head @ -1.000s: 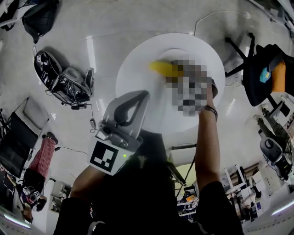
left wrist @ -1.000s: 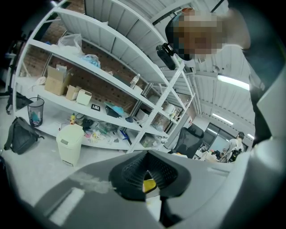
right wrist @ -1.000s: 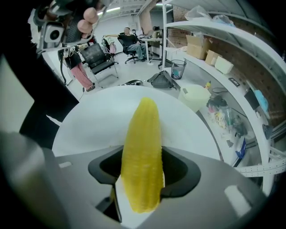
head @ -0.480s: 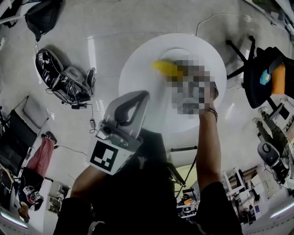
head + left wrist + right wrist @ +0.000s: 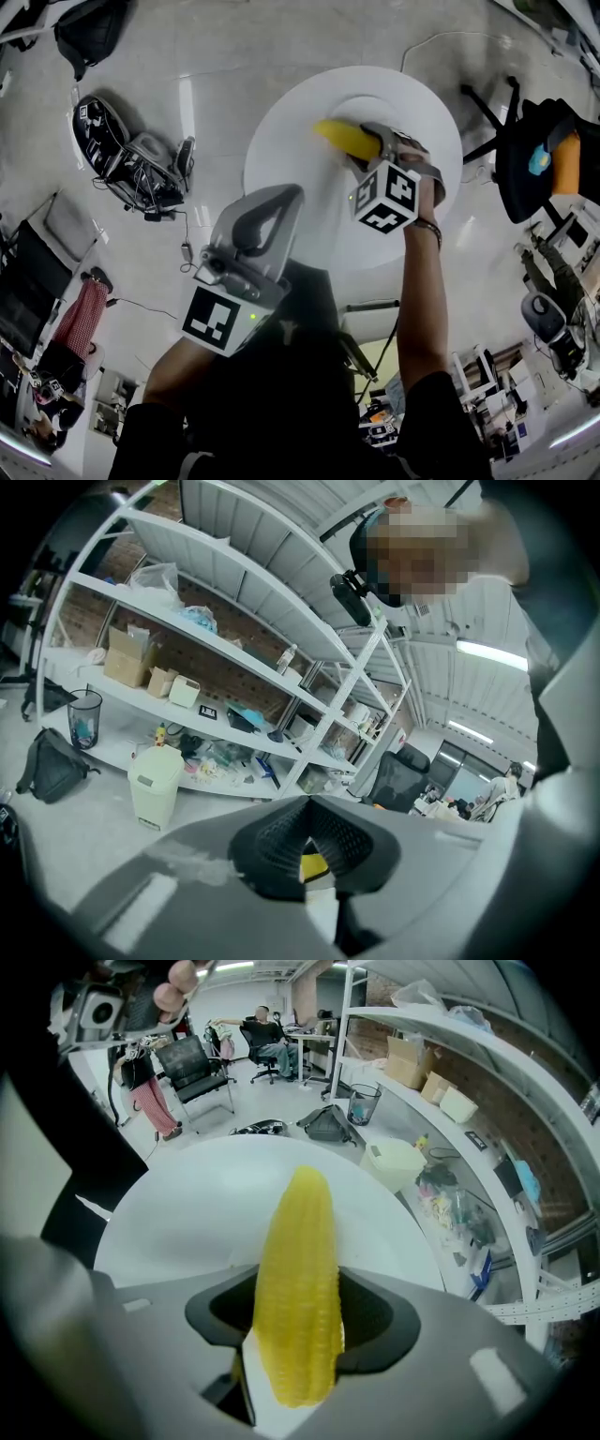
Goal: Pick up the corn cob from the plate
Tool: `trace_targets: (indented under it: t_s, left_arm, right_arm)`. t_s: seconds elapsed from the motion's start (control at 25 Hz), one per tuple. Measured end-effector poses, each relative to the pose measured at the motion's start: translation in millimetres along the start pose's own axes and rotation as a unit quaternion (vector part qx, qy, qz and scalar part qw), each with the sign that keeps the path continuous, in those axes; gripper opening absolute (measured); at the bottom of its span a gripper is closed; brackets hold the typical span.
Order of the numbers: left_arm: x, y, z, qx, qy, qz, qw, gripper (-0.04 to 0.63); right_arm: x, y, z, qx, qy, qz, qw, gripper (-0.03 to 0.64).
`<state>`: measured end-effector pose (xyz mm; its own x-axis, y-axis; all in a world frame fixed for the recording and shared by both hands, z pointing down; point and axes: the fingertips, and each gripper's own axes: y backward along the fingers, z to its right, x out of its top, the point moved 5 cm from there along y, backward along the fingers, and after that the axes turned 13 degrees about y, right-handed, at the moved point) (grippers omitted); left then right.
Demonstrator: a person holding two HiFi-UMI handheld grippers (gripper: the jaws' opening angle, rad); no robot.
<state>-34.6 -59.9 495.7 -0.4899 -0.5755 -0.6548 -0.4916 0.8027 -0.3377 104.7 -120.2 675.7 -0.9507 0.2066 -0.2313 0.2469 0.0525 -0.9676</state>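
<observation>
The left gripper (image 5: 289, 195) hangs in the air by the near left side of the round table (image 5: 281, 141), close to the person's body. Its 2 jaws are pressed together and hold nothing. A small yellow bit (image 5: 314, 865) shows low behind the tips, and I cannot tell what it is. This gripper points out at the shelves (image 5: 234, 658), not at the table. I think it is kept there to be out of the way, since this job needs only 1 gripper.

Next comes the corn (image 5: 337, 138). It is at the left part of the plate (image 5: 386, 107), and the plate sits toward the far edge of the table. The corn's thin end points left, away from the hand.

The right gripper (image 5: 371, 152) is at the other end of the corn. It points almost straight down from above. Its 2 jaws are clamped on the corn, with 1 pad (image 5: 378, 1321) on each long side. I think it grabs across the narrow way because the jaws fit round the cob there and it cannot roll out. I cannot tell if the corn rests on the plate or is just off it.

The grab looks done to me. What is left is to lift the corn up. It is held near 1 end, so the long free end may tip down. A slow lift would help.
</observation>
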Motion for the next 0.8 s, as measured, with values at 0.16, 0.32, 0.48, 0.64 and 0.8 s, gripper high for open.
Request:
trace_targets:
  t_s: [0.16,0.32,0.48,0.64,0.8]
  left_arm:
    - [-1.0,5.9,1.0,-0.001,-0.002,0.003,1.0,0.006]
    - [-1.5,7.8,1.9,-0.001,-0.002,0.004,1.0,0.006]
    - [-1.9,12.4,3.0,-0.001,-0.002,0.007,1.0,0.006]
    - [0.4,17.0,4.7,-0.003,-0.002,0.009,1.0,0.006]
    - [5.5,20.6,8.6,-0.009,-0.01,0.019,0.9997,0.006]
  right_arm:
    - [2.3,1.9,-4.5,-0.006,-0.009,0.0,1.0,0.247]
    - [2.5,5.3,-4.6,-0.014,-0.018,0.004,1.0,0.247]
    - [4.2,9.9,-6.1,-0.02,-0.027,0.007,0.999,0.247]
    - [6.8,17.8,-5.6,-0.03,-0.031,0.007,0.999,0.247]
    - [9.3,26.4,-6.4,-0.039,-0.036,0.011,0.999,0.247]
